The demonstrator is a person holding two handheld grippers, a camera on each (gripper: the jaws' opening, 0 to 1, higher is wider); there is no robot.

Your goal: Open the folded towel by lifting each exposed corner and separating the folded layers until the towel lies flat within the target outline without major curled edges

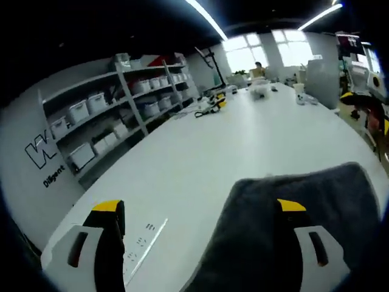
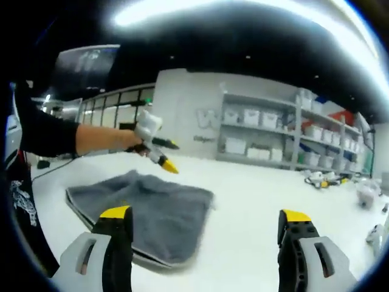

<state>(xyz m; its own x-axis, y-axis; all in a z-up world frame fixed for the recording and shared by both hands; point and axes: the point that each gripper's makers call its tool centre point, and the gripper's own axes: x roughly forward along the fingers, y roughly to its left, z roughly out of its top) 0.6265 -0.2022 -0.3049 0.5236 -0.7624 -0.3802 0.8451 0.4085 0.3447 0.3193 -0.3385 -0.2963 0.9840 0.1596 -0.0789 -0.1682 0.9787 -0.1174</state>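
Yellow-tipped jaws of the left tongs (image 1: 200, 210) rise from the bottom of the left gripper view. They stand wide apart and hold nothing. The right jaw sits in front of the grey towel (image 1: 304, 207), which fills the view from about 4 to 6 o'clock. The left jaw is over the bare white worktop (image 1: 206, 152).

In the right gripper view, the right tongs (image 2: 206, 216) are spread wide too, with nothing between them. The towel (image 2: 146, 210) lies on the worktop (image 2: 255, 201) at about 8 o'clock. It looks folded, with a thick double edge along its near side. The left jaw stands in front of that near edge.

Above the towel, at about 10 o'clock, a person's hand (image 2: 124, 140) reaches in from a dark sleeve (image 2: 45, 131). It holds the left tongs (image 2: 167, 164) up in the air, apart from the towel.

Shelves (image 1: 127, 106) with white boxes stand along the wall at 10 o'clock in the left gripper view (small things lie far off on the worktop, too blurred to name).
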